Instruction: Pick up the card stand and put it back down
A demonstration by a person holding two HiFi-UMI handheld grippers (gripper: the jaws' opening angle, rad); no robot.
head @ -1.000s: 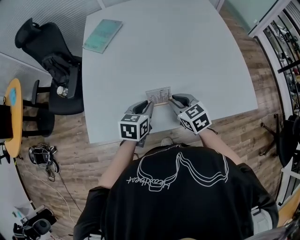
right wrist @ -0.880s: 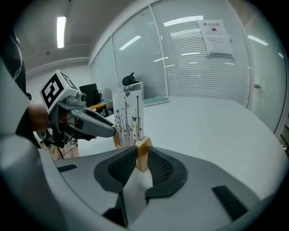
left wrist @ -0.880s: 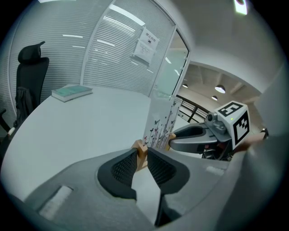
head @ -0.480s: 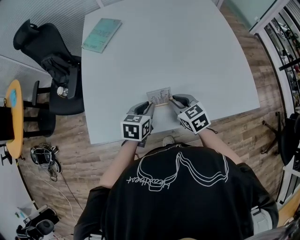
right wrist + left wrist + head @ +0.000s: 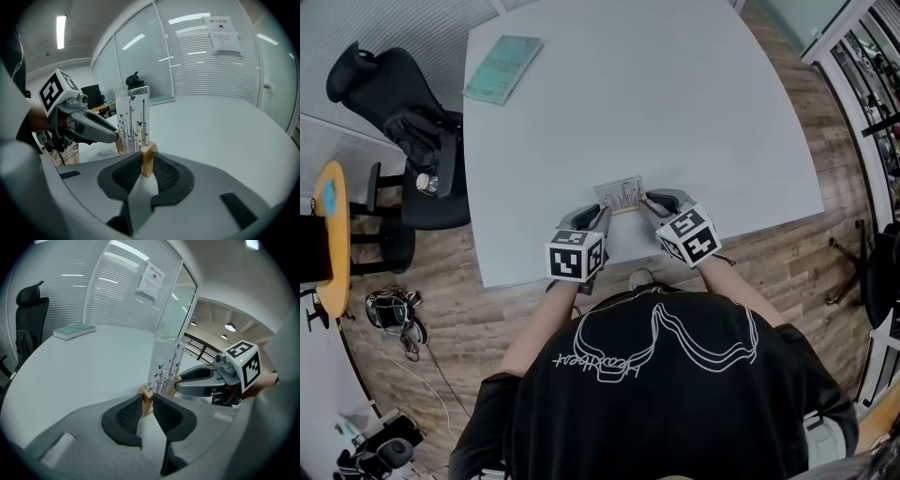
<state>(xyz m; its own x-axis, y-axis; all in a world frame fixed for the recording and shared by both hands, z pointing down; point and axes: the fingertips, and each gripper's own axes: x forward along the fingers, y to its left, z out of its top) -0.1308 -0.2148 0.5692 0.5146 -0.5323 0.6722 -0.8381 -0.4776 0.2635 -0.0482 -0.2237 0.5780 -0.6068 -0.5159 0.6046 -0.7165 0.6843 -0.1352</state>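
The card stand (image 5: 619,194) is a clear upright panel (image 5: 165,365) printed with plants and butterflies, set in a wooden base. It stands near the front edge of the white table (image 5: 656,84). My left gripper (image 5: 598,217) is shut on the left end of the wooden base (image 5: 146,397), whose tip shows between the ribbed pads. My right gripper (image 5: 649,202) is shut on the right end of the base (image 5: 148,158). The panel (image 5: 133,119) stands upright between the two grippers. Whether the base rests on the table or hangs just above it I cannot tell.
A teal book (image 5: 502,67) lies at the table's far left corner. A black office chair (image 5: 403,131) stands left of the table, with a yellow round stool (image 5: 328,234) beyond it. The table's front edge (image 5: 534,274) runs just behind my grippers.
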